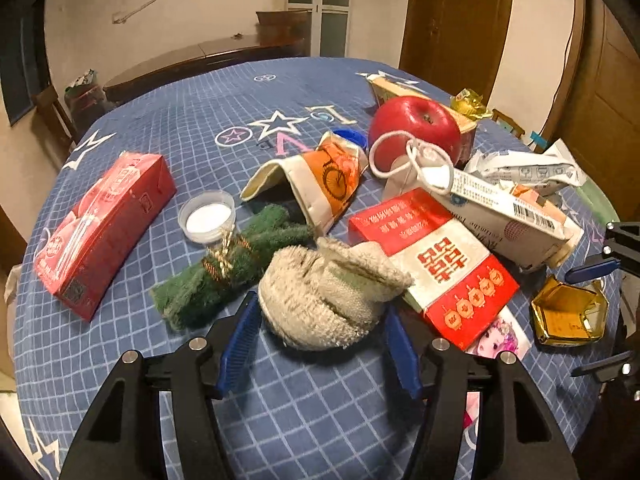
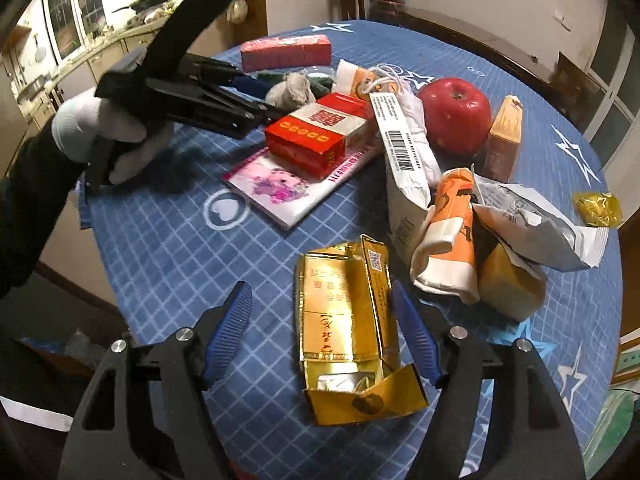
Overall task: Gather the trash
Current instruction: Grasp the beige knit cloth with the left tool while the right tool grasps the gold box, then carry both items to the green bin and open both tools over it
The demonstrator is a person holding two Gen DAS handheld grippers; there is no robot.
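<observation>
Nearest the left claw (image 1: 320,336): beige sock (image 1: 328,292) on the blue counter (image 1: 280,420), flanked by both pads, jaws spread, nothing gripped. Further right, under the right claw (image 2: 324,332) — crushed gold box (image 2: 348,332), likely trash, lying flat; right pad at its edge, left pad clear, no hold yet. Looks like the reach-and-grasp step. Next, probably: lower over the box, centre it, then squeeze gently — thin foil card, apt to buckle or slip.

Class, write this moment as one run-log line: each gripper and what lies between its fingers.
left gripper: open, around beige fuzzy bundle | right gripper: open, straddling gold carton | both on table
</observation>
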